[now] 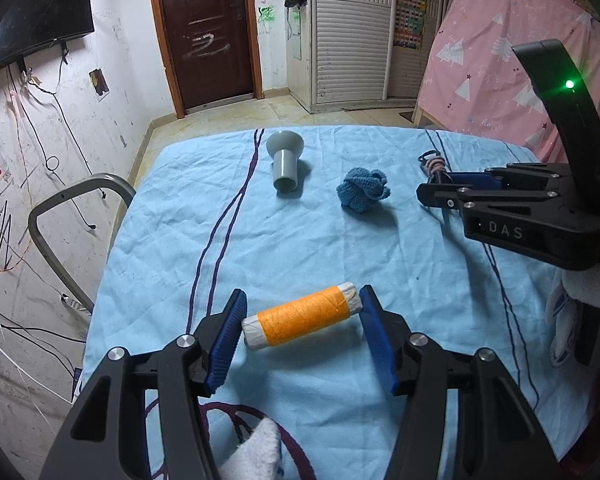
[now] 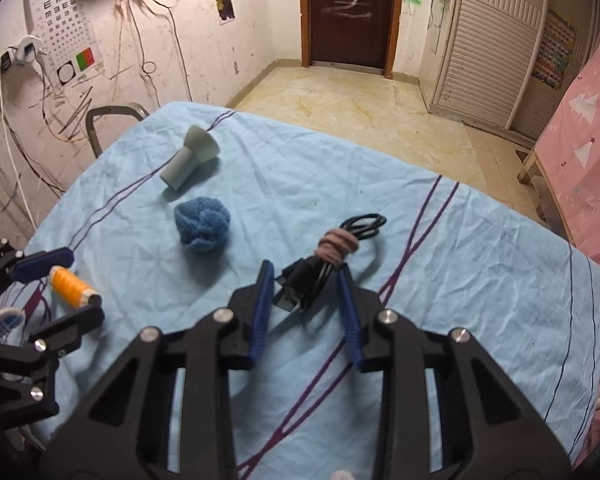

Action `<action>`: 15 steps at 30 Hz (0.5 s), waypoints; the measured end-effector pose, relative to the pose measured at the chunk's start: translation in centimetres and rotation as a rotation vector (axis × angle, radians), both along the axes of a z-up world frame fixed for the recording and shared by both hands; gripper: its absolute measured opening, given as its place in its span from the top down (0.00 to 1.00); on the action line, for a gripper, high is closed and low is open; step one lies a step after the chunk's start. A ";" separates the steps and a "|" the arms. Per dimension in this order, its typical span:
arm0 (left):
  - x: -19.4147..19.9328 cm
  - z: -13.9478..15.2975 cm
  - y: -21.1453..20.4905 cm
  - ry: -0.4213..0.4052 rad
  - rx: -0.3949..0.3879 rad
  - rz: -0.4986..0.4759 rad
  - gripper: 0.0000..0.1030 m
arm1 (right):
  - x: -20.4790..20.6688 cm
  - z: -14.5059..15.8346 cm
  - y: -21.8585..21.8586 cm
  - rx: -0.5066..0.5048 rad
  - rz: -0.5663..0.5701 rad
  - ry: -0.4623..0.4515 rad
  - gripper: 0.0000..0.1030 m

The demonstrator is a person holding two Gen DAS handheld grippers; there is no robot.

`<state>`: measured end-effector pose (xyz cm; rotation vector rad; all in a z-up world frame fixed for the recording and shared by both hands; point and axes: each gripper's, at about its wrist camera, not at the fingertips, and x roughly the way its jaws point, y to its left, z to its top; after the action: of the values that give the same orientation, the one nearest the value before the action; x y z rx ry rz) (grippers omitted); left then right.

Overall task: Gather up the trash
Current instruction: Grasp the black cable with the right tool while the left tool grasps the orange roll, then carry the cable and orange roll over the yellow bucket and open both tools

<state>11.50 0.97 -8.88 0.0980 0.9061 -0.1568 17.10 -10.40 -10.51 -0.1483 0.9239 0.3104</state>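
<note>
An orange thread spool (image 1: 300,320) with white ends lies on the light blue cloth (image 1: 172,248). My left gripper (image 1: 303,298) is shut on it, one blue pad against each end. The right wrist view shows the same spool (image 2: 66,280) between the left gripper's fingers (image 2: 80,284). A coiled black cable (image 2: 300,284), bound with a pink hair tie (image 2: 336,244), sits between the blue pads of my right gripper (image 2: 305,268), which press on the bundle. In the left wrist view the right gripper (image 1: 426,186) is at the right, the cable's loop (image 1: 432,162) sticking out past its tips.
A grey funnel-shaped plastic piece (image 1: 284,164) and a blue knitted ball (image 1: 362,192) lie farther back on the cloth. A metal chair frame (image 1: 60,216) stands by the table's left edge. A bed under a pink sheet (image 1: 492,60) is at the right. A white-gloved hand (image 1: 592,288) holds the right gripper.
</note>
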 end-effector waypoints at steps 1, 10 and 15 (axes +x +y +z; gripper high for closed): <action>0.0 0.1 -0.1 -0.001 0.001 0.000 0.52 | -0.1 0.1 -0.1 -0.001 -0.004 -0.005 0.71; -0.2 1.6 -1.6 -0.027 0.009 -0.007 0.52 | -1.6 2.5 -3.5 0.056 -0.057 -0.068 0.71; -0.6 3.2 -3.8 -0.057 0.014 -0.040 0.52 | -3.2 4.6 -6.7 0.087 -0.103 -0.121 0.71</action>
<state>10.95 -2.84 -5.73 0.1332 0.8491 -0.1835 13.94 -17.09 -5.94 -0.0387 0.7934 0.2431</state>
